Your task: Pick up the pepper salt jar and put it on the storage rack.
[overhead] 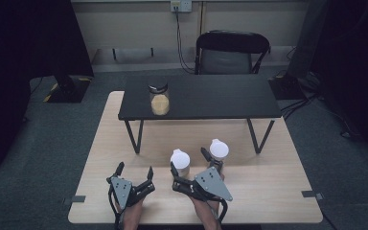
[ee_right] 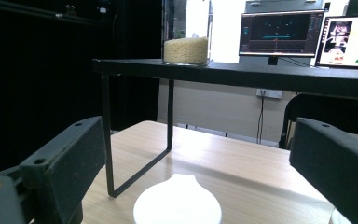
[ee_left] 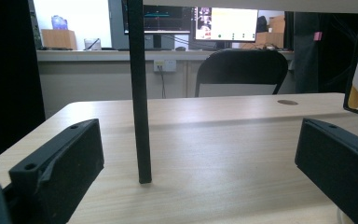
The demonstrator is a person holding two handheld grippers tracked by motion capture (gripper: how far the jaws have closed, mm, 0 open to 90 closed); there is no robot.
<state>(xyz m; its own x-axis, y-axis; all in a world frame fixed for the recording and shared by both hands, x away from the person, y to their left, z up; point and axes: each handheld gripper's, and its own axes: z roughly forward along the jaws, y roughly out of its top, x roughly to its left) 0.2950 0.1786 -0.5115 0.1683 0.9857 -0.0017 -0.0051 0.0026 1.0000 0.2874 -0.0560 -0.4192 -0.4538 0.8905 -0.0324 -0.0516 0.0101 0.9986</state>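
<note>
On the light wooden table (overhead: pixel 268 191) stand two white cups. My right gripper (overhead: pixel 189 159) is open, with the left cup (overhead: pixel 179 159) between its jaws and a gap on each side. In the right gripper view that cup's rounded white top (ee_right: pixel 177 205) sits low between the two black jaws of the right gripper (ee_right: pixel 196 154). The second white cup (overhead: pixel 219 149) stands just right of that gripper's far jaw. My left gripper (overhead: pixel 135 168) rests open near the front edge with nothing between its fingers; its jaws (ee_left: pixel 200 154) frame bare tabletop.
A low black shelf (overhead: pixel 211 96) on thin metal legs (ee_left: pixel 137 93) spans the table's far half. A glass jar (overhead: pixel 159 99) of pale grain (ee_right: pixel 185 50) stands on its left part. A black chair (overhead: pixel 231 50) is behind the table, monitors (ee_right: pixel 279 32) beyond.
</note>
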